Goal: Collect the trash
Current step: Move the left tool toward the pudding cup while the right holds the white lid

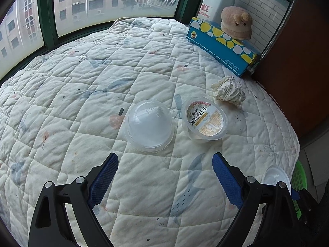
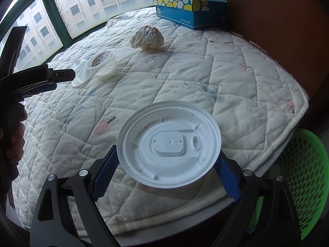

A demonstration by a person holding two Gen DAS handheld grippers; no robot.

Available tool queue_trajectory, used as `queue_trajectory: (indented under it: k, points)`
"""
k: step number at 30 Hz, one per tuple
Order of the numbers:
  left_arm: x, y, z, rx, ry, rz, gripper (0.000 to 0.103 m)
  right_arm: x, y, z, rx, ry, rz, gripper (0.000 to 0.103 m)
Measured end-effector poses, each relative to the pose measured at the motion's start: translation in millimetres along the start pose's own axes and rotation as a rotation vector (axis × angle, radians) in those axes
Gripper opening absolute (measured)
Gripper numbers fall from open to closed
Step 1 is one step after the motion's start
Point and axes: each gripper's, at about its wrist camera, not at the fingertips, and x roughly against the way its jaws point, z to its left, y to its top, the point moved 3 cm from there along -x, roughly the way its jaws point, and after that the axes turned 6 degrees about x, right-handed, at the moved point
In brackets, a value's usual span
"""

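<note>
While clamped in right gripper (image 2: 166,164), white lid (image 2: 168,144) shows specks.

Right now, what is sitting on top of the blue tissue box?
A beige plush toy sits on the blue tissue box, toward its far end. The toy covers the part of the box top beneath it, so any opening or tissue there cannot be seen.

Both cams sit on the wrists, looking steeply down along the fingers at the quilted bed (image 1: 144,65), windows behind. The left one sits farther in, close over the clear cups (image 1: 149,126). The right one hangs near the bed's edge over the green basket (image 2: 304,177). Both catch the crumpled paper (image 2: 148,38), tissue box (image 1: 222,45) and plush toy (image 1: 236,23).
</note>
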Motion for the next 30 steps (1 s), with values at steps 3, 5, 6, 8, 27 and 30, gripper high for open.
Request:
queue_trajectory:
  k: [3,5,6,8,27,30]
  points:
    - [-4.8,2.9,-4.6,-0.017,0.003,0.002,0.09,-0.2,0.1,0.1,0.002,-0.001,0.0,0.087]
    - [-8.0,4.6,-7.6,-0.026,0.006,0.004,0.09,0.0,0.2,-0.2,0.0,0.001,0.0,0.087]
    - [-9.7,5.6,-8.8,-0.029,0.006,0.005,0.09,0.3,0.1,-0.4,-0.001,0.002,-0.001,0.087]
    - [-13.0,7.3,-11.1,-0.033,0.008,0.006,0.09,0.5,-0.4,-0.8,-0.002,0.003,0.0,0.087]
    - [-28.6,18.7,-25.8,-0.076,0.006,0.012,0.088,0.8,-3.4,-1.8,-0.013,0.012,0.003,0.086]
    - [-27.2,18.9,-27.0,-0.077,-0.005,0.012,0.083,0.9,-3.8,-1.7,-0.013,0.011,0.002,0.086]
